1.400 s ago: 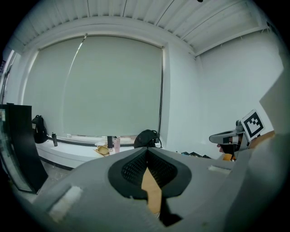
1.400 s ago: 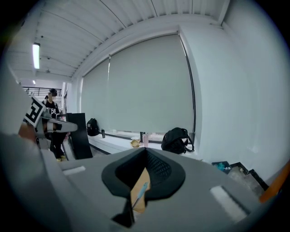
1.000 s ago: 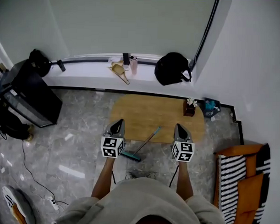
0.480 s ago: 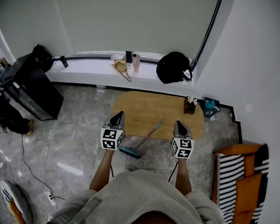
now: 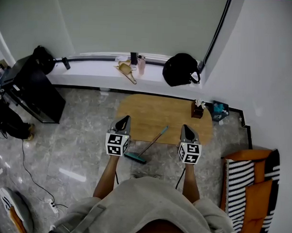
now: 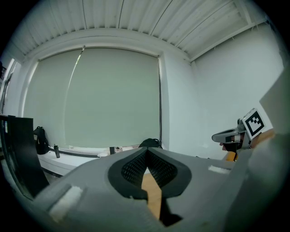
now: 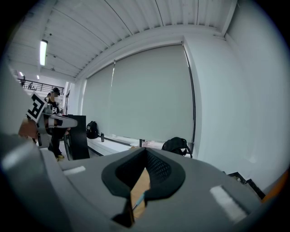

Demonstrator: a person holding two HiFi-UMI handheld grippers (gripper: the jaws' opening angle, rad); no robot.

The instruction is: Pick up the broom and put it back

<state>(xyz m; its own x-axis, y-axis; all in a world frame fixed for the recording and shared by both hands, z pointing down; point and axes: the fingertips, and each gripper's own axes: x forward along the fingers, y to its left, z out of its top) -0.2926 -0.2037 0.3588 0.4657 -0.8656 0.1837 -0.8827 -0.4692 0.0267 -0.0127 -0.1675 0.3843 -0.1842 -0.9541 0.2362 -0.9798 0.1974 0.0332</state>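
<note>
Nothing has shifted against the earlier pictures; both claws hover where they were, and the broom lies as it lay. The left gripper [image 5: 122,120] is clenched, its dark pads meeting at the tips with nothing between them; it hangs over the near left corner of the wooden table [image 5: 155,111], touching nothing; the right gripper [image 5: 187,129] is likewise clenched and empty, over the table's near right edge; between the two, apart from both, the broom [image 5: 152,142] slants with its teal head on the floor just off the table's near edge and its thin handle reaching across that edge; a small dark box [image 5: 198,112] stands at the table's far right corner; a black backpack [image 5: 181,70] sits on the white ledge [image 5: 90,73] beyond the table's far side.
</note>
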